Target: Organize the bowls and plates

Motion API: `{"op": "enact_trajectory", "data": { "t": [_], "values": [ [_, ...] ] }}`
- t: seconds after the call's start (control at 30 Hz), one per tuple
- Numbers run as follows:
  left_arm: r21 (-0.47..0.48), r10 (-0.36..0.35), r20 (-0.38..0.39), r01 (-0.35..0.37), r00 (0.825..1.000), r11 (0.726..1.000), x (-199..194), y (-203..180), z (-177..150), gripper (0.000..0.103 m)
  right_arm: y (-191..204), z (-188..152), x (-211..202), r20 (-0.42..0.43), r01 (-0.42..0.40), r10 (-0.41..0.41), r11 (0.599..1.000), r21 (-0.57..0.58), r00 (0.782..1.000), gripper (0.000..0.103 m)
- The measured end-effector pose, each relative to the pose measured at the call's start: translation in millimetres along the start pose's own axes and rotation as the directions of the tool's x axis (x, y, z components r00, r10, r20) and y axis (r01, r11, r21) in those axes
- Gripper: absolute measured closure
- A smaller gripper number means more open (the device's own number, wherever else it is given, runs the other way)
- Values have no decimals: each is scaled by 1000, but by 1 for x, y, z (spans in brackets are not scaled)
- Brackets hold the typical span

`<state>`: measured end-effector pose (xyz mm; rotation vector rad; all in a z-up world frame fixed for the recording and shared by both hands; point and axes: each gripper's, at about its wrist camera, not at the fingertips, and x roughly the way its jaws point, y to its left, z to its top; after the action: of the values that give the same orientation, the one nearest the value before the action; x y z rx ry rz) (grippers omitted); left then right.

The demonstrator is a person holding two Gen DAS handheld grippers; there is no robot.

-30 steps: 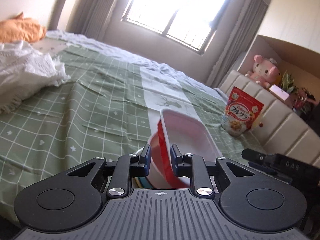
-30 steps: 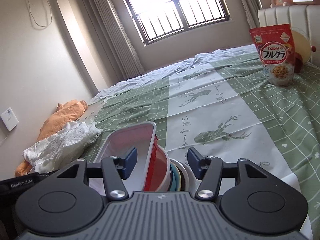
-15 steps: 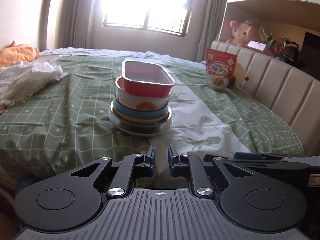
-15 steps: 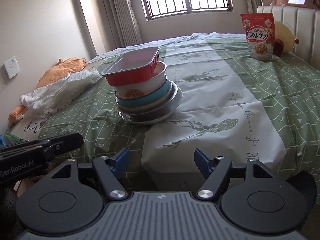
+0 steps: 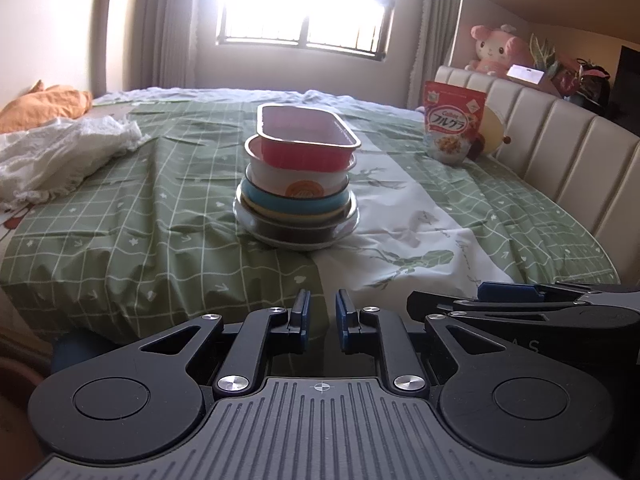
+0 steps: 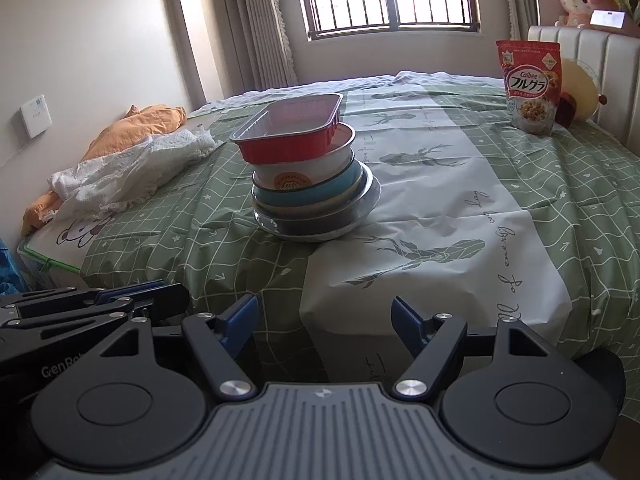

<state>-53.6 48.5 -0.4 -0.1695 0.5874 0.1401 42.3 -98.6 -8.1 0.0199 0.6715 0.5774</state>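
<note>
Nearest the lens, the left gripper (image 5: 321, 326) sat with its blue-padded fingers drawn almost together, a narrow gap between them and nothing in it. The right gripper (image 6: 325, 325) was spread wide and also empty. Both hung off the near edge of the bed, well apart from the dishes.

Beyond them lay the green checked bedsheet (image 5: 132, 216) with its white printed centre strip. On it, about mid-bed, stood the single stack of dishes (image 6: 308, 176). Bottom up: a clear glass plate (image 5: 347, 227) holding a dark shallow dish, then a light blue bowl (image 6: 332, 189), a white bowl with an orange emblem (image 5: 304, 184), and on top a red rectangular foil tray (image 5: 306, 140) sitting slightly askew, its long ends overhanging the round rim below.

Handling judgement: the foil tray looked thin, light and easily dented, so it should be pinched gently at a short-side rim. The bowls appeared rigid, smooth and breakable; a rim pinch would suit them, but could slip. The glass plate was likely the heaviest and slickest piece. The soft mattress made the stack prone to tipping if nudged sideways. The task looked essentially complete.

Farther off: a crumpled white lace cloth (image 6: 132, 168) and an orange cushion (image 6: 140, 124) at the left, a red cereal bag (image 5: 454, 124) against the cream padded headboard (image 5: 560, 160).
</note>
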Motion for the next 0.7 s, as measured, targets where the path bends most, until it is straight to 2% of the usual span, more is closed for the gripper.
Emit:
{"op": "enact_trajectory", "data": {
  "t": [0.7],
  "values": [
    [3,2,-6,-2,1000,1000,2,-2,-1,87,-4,-1,6,-18,-11,11,1000,13,1000,29]
  ]
}}
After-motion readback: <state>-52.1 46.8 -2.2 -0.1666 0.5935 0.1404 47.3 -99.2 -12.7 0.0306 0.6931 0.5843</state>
